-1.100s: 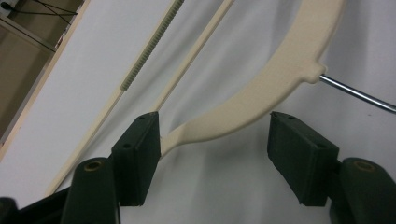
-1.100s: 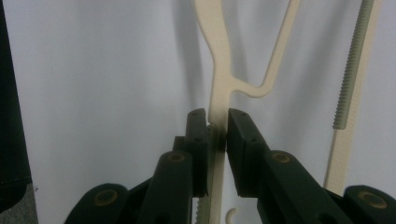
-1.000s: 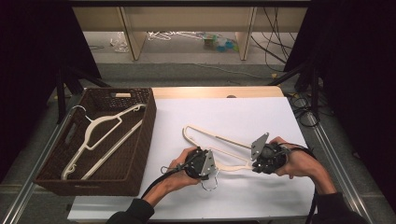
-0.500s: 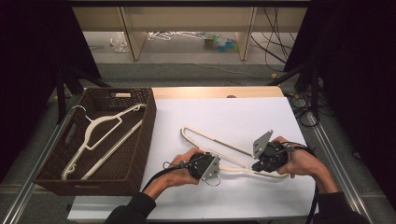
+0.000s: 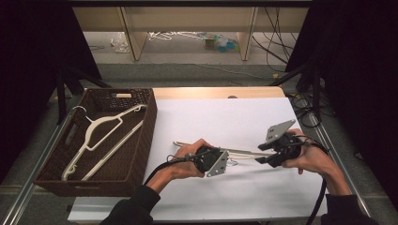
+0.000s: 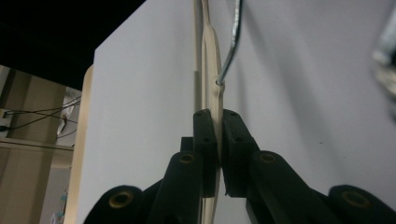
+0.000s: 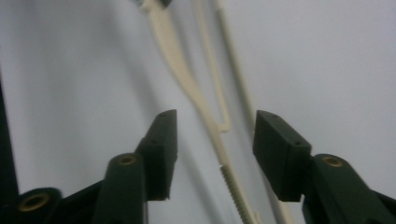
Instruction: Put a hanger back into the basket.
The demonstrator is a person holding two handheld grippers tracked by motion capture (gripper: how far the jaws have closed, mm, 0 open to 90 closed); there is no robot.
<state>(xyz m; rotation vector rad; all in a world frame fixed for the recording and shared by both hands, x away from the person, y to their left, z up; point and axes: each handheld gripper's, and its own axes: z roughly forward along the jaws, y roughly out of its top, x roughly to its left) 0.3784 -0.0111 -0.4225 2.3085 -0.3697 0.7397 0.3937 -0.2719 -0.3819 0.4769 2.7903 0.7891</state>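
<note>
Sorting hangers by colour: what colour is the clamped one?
Cream hanger, metal hook; clearest in the left gripper view.

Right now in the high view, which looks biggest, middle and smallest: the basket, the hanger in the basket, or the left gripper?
1. Basket.
2. Hanger in the basket.
3. Left gripper, smallest, though it sits nearer the camera, so it may look a bit big.
</note>
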